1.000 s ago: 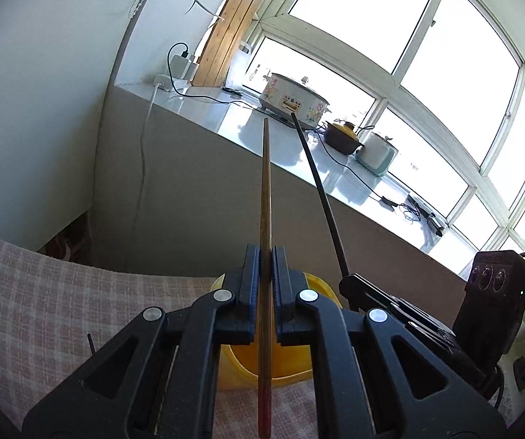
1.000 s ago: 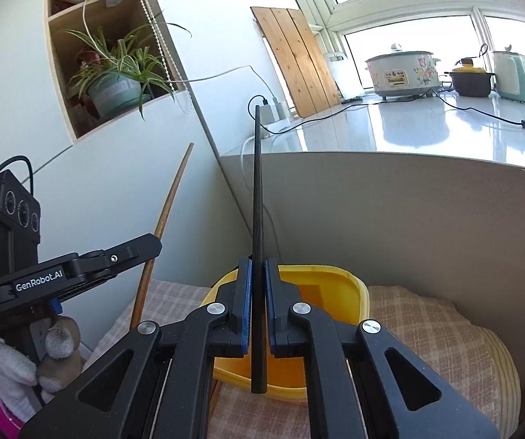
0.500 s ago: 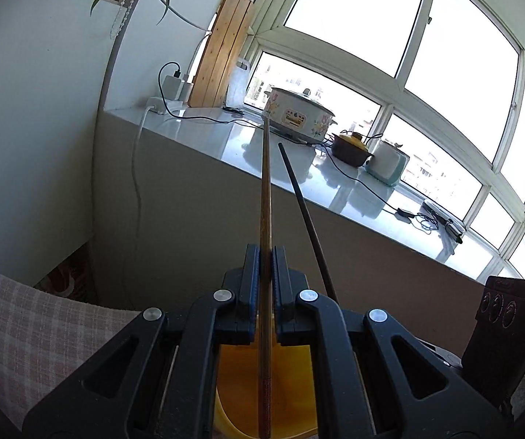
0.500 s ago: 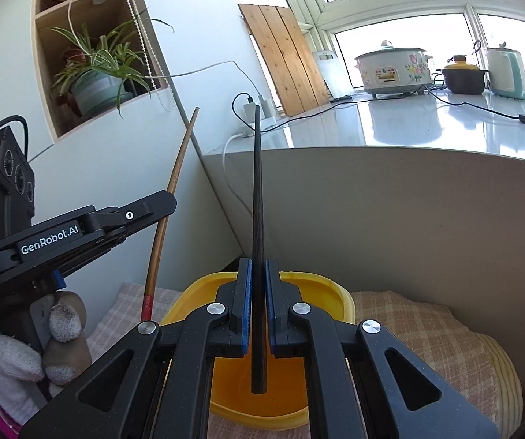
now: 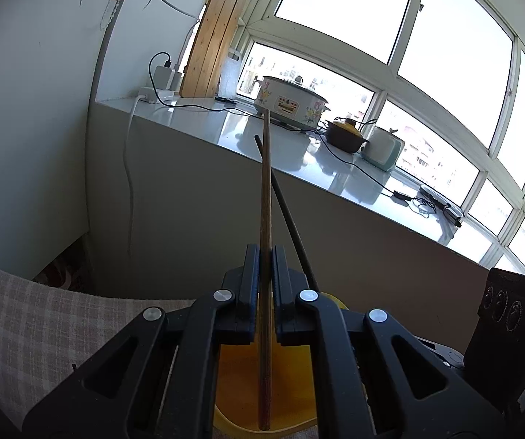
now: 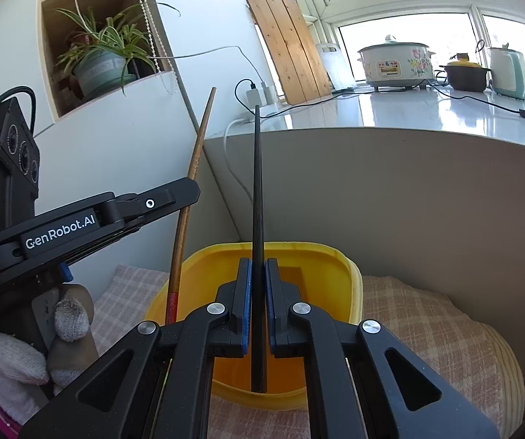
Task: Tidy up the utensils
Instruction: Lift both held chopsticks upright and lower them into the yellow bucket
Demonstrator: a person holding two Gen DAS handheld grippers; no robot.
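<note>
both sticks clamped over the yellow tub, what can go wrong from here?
1. The left gripper clamps the brown chopstick at a single narrow spot, so it may pivot and tip out of line when released.
2. The black chopstick in the right gripper crosses close to the brown one; the two could knock together.
3. The yellow container sits on soft checked cloth and might shift.

Both hand-held grippers (image 5: 265, 285) (image 6: 257, 300) clamped — side by side

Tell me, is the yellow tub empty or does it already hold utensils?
Cannot tell fully. The visible floor of the yellow tub is bare, but the grippers hide much of it.
</note>
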